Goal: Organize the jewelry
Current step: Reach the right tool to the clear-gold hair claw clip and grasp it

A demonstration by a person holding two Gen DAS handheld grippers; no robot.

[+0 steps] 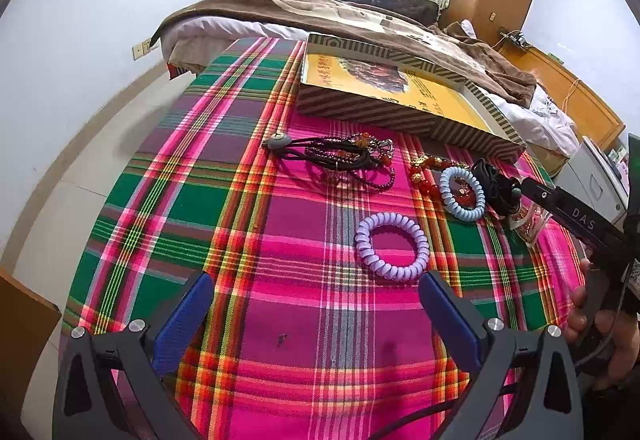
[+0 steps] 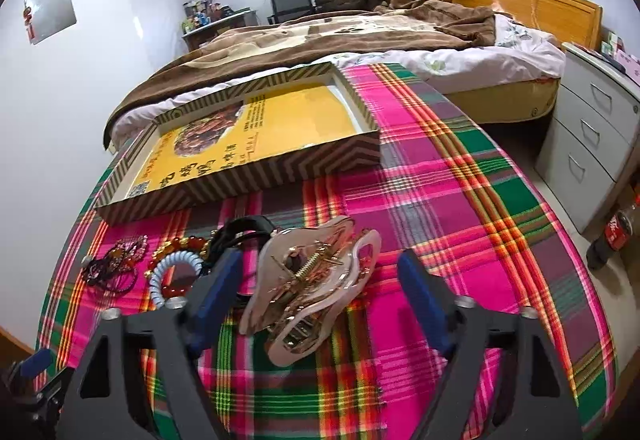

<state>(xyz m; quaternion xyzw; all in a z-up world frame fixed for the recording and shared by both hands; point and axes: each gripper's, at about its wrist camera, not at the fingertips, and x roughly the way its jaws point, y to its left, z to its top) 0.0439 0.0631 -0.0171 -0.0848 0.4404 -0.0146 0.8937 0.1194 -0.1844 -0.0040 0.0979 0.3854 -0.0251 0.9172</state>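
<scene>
A striped box (image 1: 400,120) with a yellow bottom lies at the back of the plaid cloth (image 1: 280,240); it also shows in the right wrist view (image 2: 280,164). A purple coil hair tie (image 1: 392,246) lies just ahead of my open, empty left gripper (image 1: 316,304). Beyond it lie a dark bead tangle (image 1: 344,156), red beads (image 1: 428,176) and a blue coil tie (image 1: 464,192). My right gripper (image 2: 320,280) is open around a clear pink hair claw (image 2: 308,288) on the cloth, with gaps on both sides. The blue coil tie (image 2: 172,272) is to its left.
A bed with a brown blanket (image 2: 340,32) stands behind the table. A grey drawer unit (image 2: 592,128) and a cola bottle (image 2: 612,236) stand on the right. The right gripper's body (image 1: 580,220) and the hand holding it reach in from the right in the left wrist view.
</scene>
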